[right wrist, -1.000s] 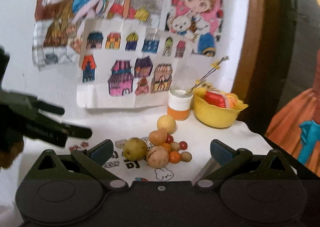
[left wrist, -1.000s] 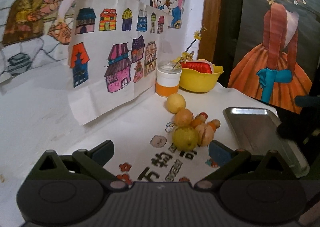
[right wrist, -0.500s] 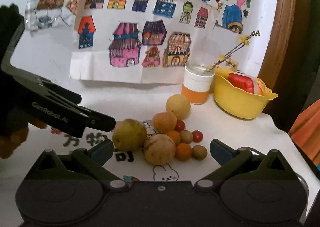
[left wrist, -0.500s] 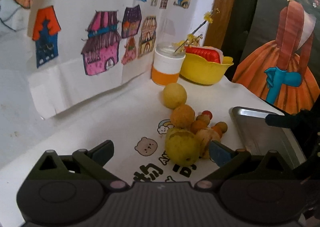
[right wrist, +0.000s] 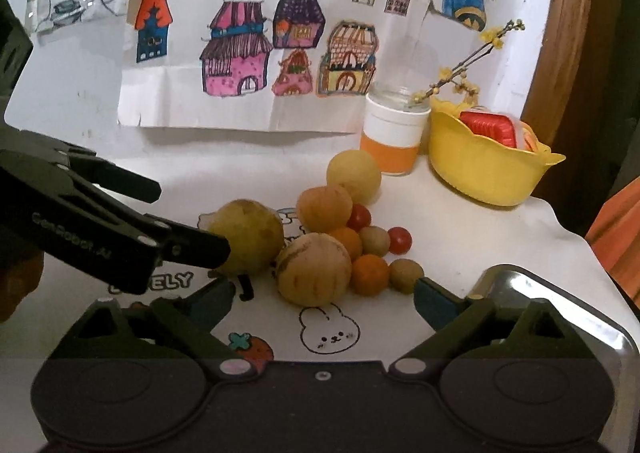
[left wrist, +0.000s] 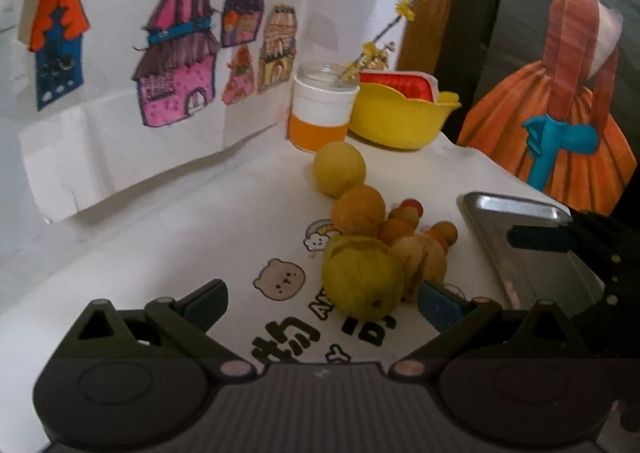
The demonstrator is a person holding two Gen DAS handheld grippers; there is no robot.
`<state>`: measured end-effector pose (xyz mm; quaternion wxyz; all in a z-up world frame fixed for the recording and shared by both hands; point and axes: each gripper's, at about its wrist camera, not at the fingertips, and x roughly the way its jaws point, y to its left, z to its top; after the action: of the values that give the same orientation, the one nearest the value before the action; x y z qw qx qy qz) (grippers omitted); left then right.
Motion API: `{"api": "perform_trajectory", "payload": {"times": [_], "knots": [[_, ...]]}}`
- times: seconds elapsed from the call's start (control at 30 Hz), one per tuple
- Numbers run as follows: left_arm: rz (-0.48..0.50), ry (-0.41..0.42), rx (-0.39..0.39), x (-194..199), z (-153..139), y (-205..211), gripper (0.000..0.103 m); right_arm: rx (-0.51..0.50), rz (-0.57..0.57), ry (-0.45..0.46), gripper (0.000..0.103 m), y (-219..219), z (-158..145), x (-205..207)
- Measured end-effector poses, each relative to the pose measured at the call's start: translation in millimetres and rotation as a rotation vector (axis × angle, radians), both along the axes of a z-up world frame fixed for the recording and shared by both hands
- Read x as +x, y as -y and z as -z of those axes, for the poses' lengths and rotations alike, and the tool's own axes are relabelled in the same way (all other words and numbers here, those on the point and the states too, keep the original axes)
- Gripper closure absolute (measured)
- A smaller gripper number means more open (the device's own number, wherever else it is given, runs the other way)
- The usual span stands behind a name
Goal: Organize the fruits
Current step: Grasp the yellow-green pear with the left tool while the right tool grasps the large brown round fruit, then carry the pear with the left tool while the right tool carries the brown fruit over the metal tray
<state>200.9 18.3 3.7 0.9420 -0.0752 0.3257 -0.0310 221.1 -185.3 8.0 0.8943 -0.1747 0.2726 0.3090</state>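
On the white tabletop, catalogued largest first:

Table (right wrist: 460, 237): white printed cloth, backed by children's drawings on the wall.
Metal tray (right wrist: 560, 317): at the near right corner of the table, just beside the fruit pile; what shows of it holds no fruit (its near end runs out of both views).
Yellow bowl (right wrist: 480, 173): at the back, holding a red packet; contents otherwise hard to read.
Jar (right wrist: 394, 145): white and orange, beside the bowl, with a flowering twig.
Left gripper (left wrist: 320, 299): jaws wide apart, gripping nothing; the yellow-green fruit (left wrist: 362, 277) sits between the fingers, nearer the right one. From the right wrist view one finger looks to be at the fruit's side, though contact cannot be confirmed.
Right gripper (right wrist: 322, 299): jaws wide apart, empty, hovering over the near edge of the pile.
Large fruits: the yellow-green one, a tan ridged fruit (right wrist: 314, 269), an orange-tan fruit (right wrist: 324, 209) and a pale yellow ball (right wrist: 354, 175), all touching or nearly so.
Small fruits: two red tomatoes (right wrist: 399, 240), small orange and brownish balls, clustered to the right of the large ones.
Progress: judged barely begun; every visible fruit lies on the cloth, none sorted.
Remaining: judged everything, probably starting with a grasp on the yellow-green fruit.
Unclear: species of the small balls; the intended destination.
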Motion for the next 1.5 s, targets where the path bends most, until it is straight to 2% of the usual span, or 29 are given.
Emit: {"api": "perform_trajectory", "payload": {"times": [0.37,0.43,0.57,0.63,0.87,1.03,1.5], "knots": [[0.04,-0.016,-0.035,17.7,12.8,3.9,0.003,-0.072,-0.062,0.013,0.029,-19.0,12.1,13.4],[0.047,-0.03,-0.042,21.2,13.9,3.2,0.01,-0.086,-0.065,0.019,0.033,-22.1,13.7,15.1],[0.051,-0.041,-0.059,25.1,12.5,1.5,0.015,-0.111,-0.063,0.033,0.04,-28.3,15.6,18.6],[0.062,-0.044,-0.063,26.6,12.5,2.1,0.022,-0.115,-0.063,0.031,0.044,-30.4,16.4,21.0],[0.069,-0.053,-0.117,33.2,16.0,-1.5,0.03,-0.146,-0.074,0.065,0.047,-36.4,20.5,19.2],[0.085,-0.056,-0.162,35.1,16.3,-2.8,0.044,-0.151,-0.067,0.071,0.05,-38.5,20.7,18.0],[0.053,-0.072,-0.198,22.6,12.4,-2.8,0.044,-0.081,-0.024,0.058,0.05,-15.8,4.8,-7.5]]}}
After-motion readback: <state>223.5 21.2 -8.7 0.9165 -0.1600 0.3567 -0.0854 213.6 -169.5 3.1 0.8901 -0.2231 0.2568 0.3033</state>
